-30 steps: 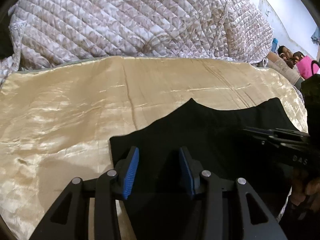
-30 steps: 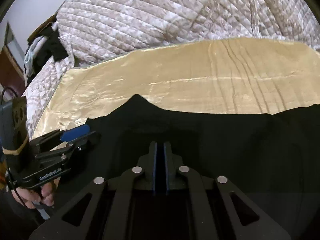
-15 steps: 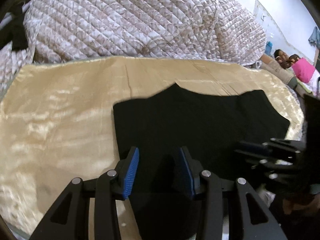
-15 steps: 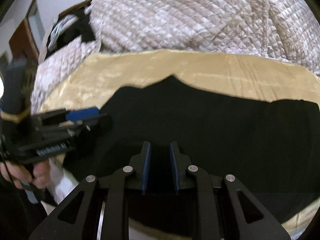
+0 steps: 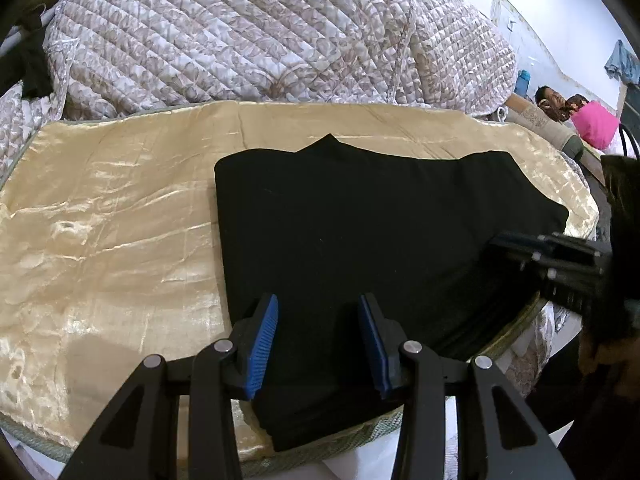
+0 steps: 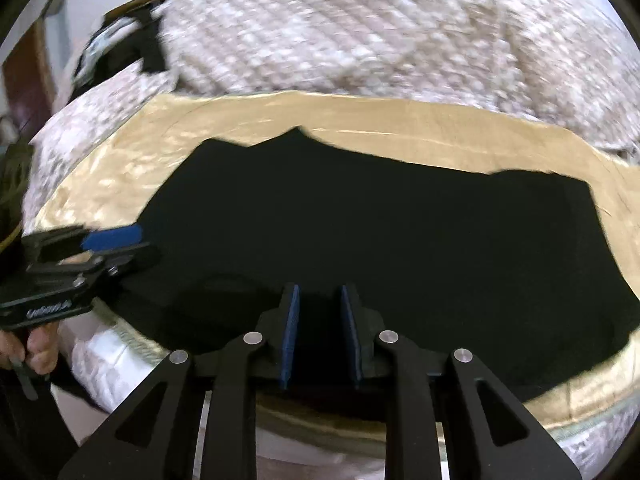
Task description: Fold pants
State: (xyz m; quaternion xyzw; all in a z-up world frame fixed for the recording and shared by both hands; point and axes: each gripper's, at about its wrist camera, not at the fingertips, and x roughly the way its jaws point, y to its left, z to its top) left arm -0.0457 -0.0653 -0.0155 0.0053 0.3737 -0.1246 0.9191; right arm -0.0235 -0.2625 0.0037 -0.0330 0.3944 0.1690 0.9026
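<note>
Black folded pants (image 5: 360, 232) lay flat on a golden satin sheet (image 5: 112, 240) just ahead of both. The left hand-held gripper (image 5: 318, 320) hung released above them; the right hand-held gripper (image 6: 319, 312) was opening, gripping nothing

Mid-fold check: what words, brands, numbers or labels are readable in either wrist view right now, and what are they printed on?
White brand lettering on the side of the left claw, seen in the right wrist view: blurred, not readable.
A pale panel on the far wall in the left wrist view: too small to show any text.
Black pants, gold cloth, quilt: no lettering visible.
</note>
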